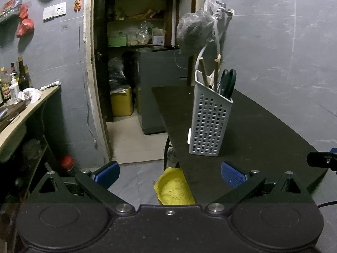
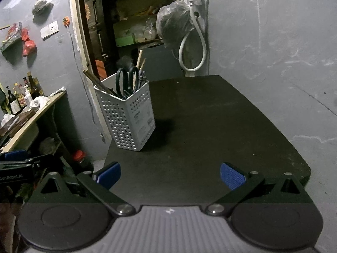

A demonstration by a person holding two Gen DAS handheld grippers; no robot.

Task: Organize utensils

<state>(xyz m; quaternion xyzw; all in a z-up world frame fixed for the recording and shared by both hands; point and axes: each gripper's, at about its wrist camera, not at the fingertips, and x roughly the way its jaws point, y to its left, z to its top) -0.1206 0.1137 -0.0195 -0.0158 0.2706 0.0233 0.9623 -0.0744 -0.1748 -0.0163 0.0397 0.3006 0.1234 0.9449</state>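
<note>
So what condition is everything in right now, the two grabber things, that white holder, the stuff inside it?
Left gripper: open, empty, off the table's left edge.
Right gripper: open, empty, over the table.
White perforated holder: upright on the black table, near its left edge.
Scissors: standing in the holder, handles up.
Wooden sticks: standing in the holder, leaning.
Yellow cloth: hanging off the table's edge.

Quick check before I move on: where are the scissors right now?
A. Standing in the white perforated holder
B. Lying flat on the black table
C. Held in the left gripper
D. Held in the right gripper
A: the scissors stand handles-up in the holder, while the left gripper and right gripper are both open and hold nothing, and no scissors lie on the table.
</note>
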